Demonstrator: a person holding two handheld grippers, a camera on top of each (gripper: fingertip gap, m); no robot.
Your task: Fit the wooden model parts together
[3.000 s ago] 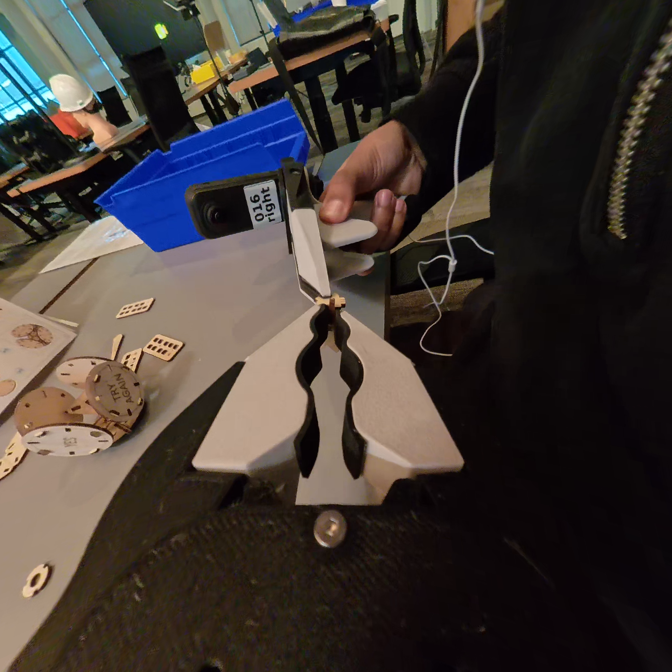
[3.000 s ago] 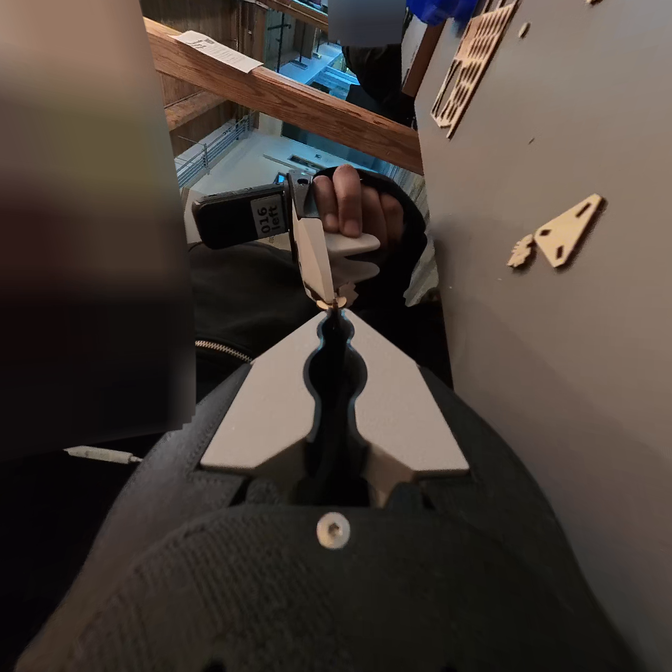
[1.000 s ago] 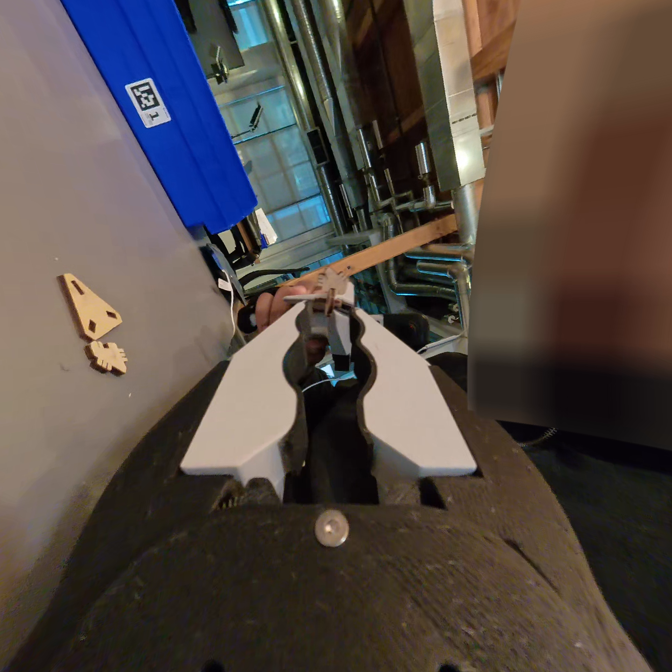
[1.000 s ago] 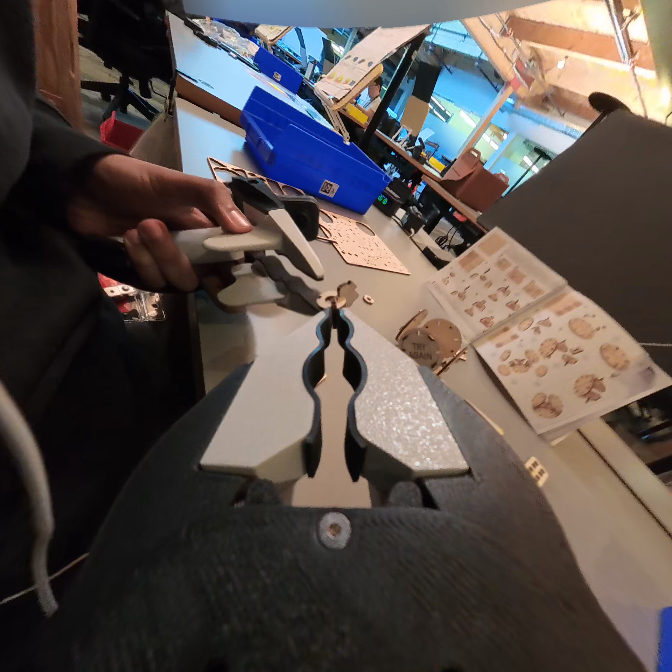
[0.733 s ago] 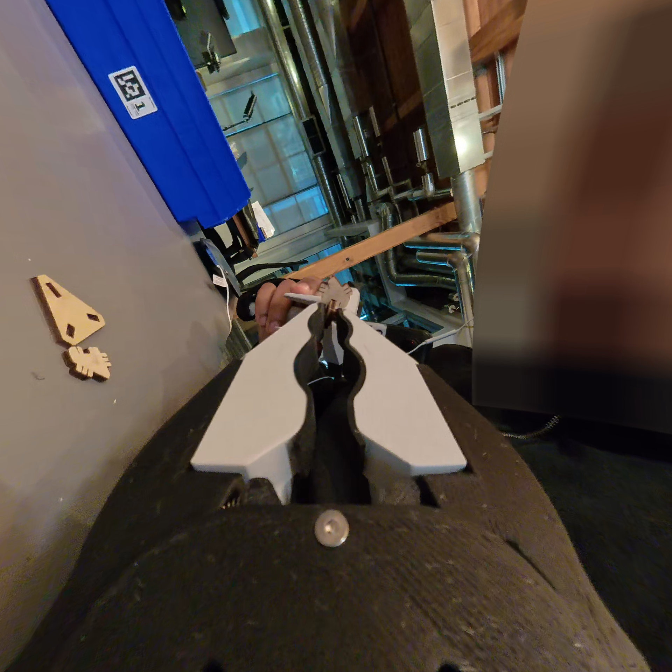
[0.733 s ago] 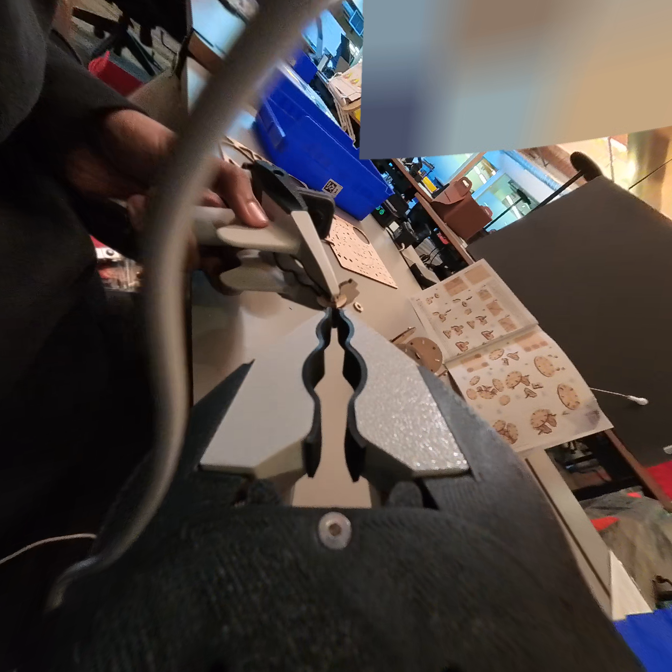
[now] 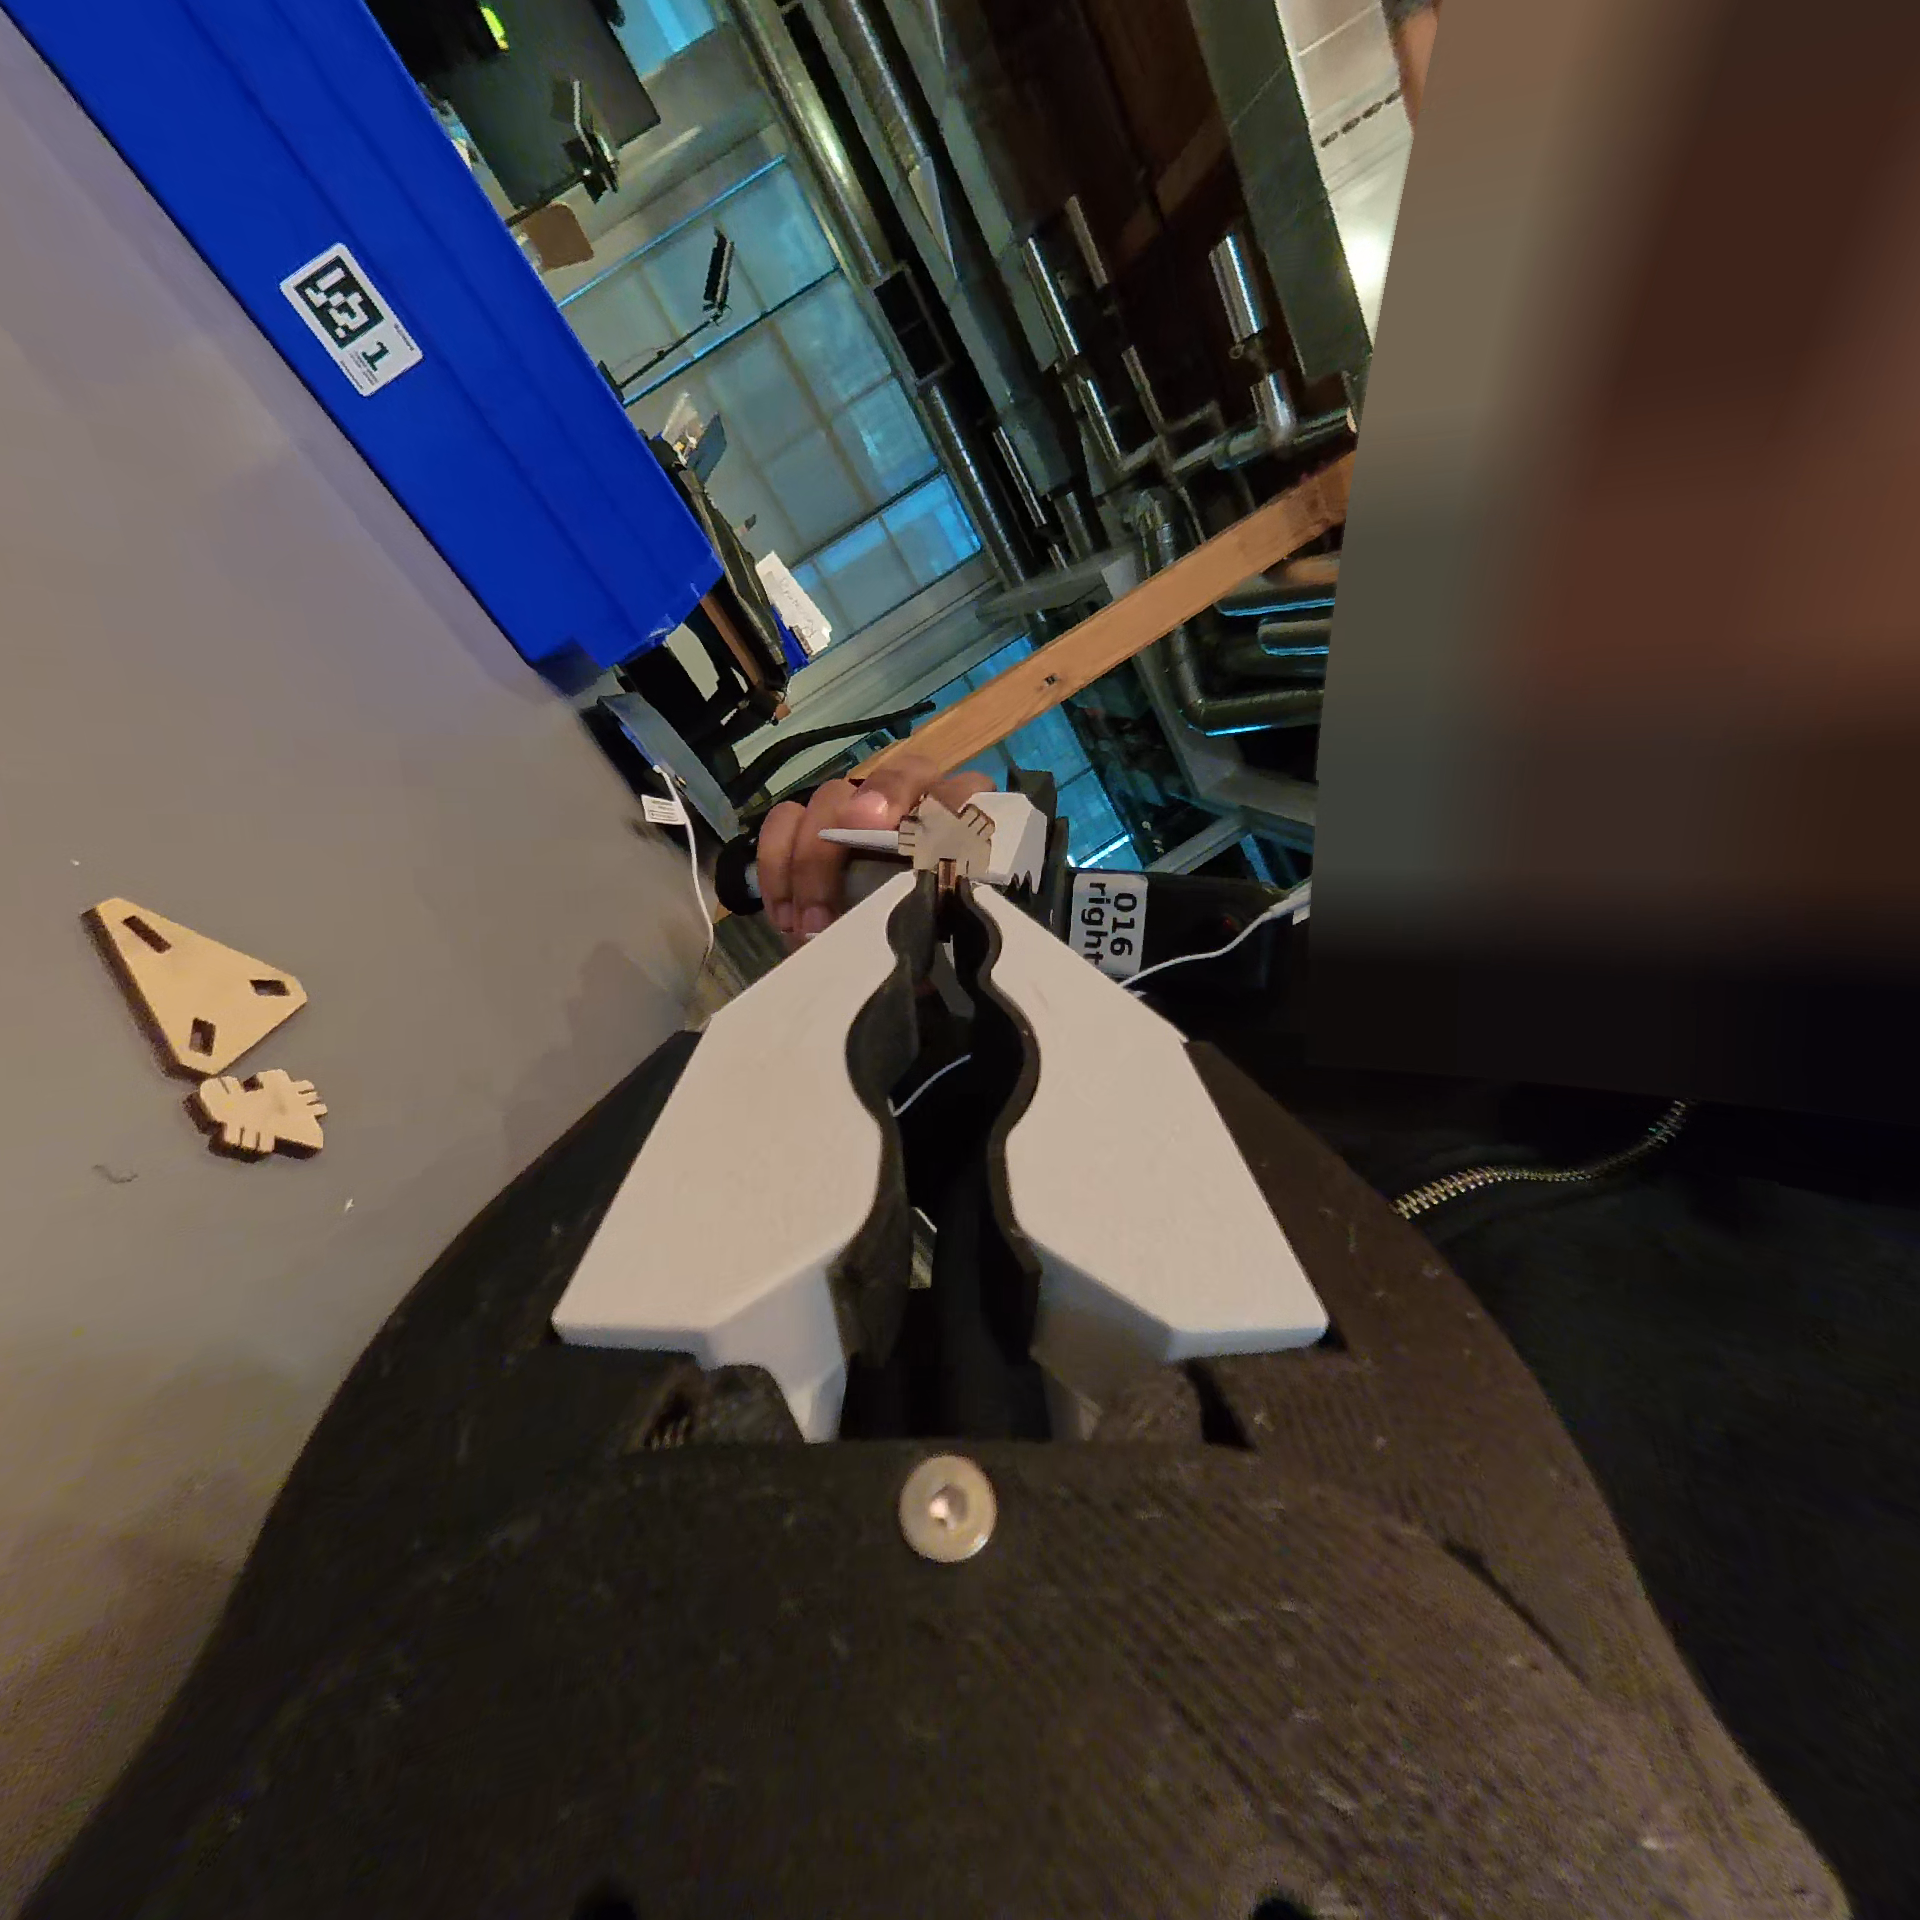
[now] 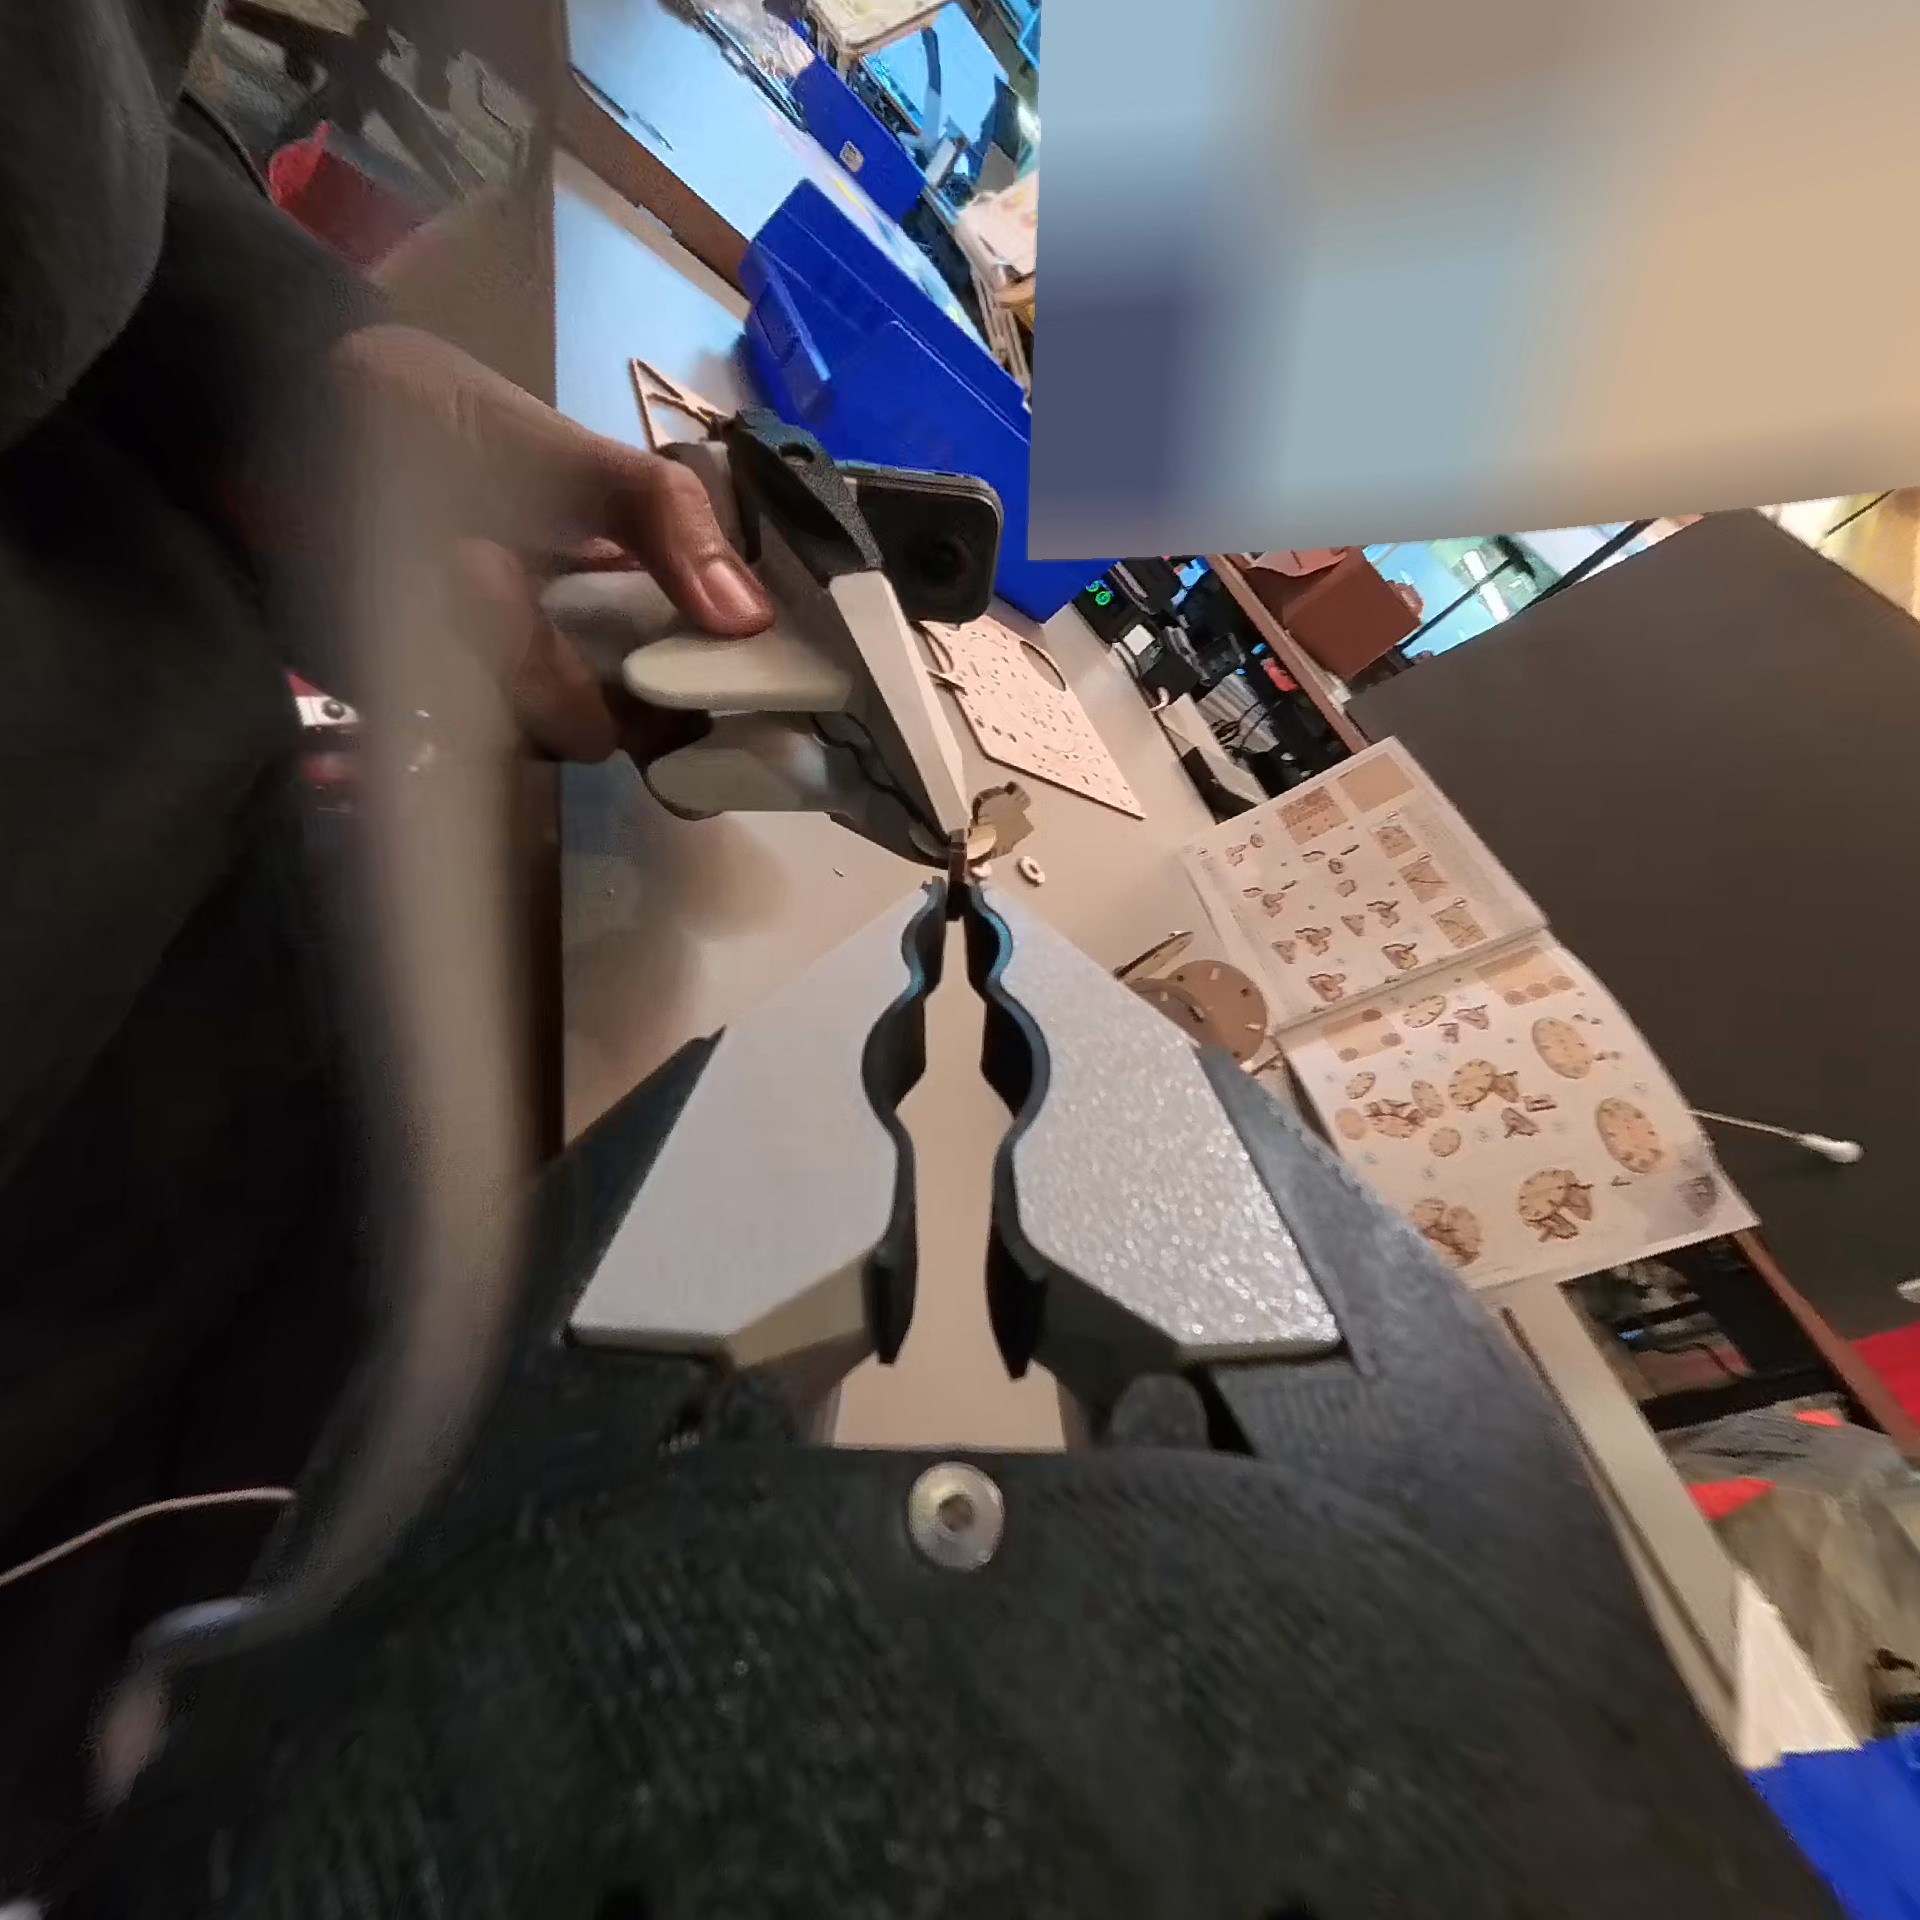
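Together, both hand-held grippers pinch one small, notched plywood piece.

Dim, warm indoor light; cold blue daylight glows from far windows in the left wrist view. Wide-angle bending stretches the edges. In the right wrist view a near cable on the left smears with motion blur; the grey table shows soft shadows

Your right gripper pinches a thin wooden piece at its tips; your left gripper meets it there, above the grey table, instruction sheet alongside.
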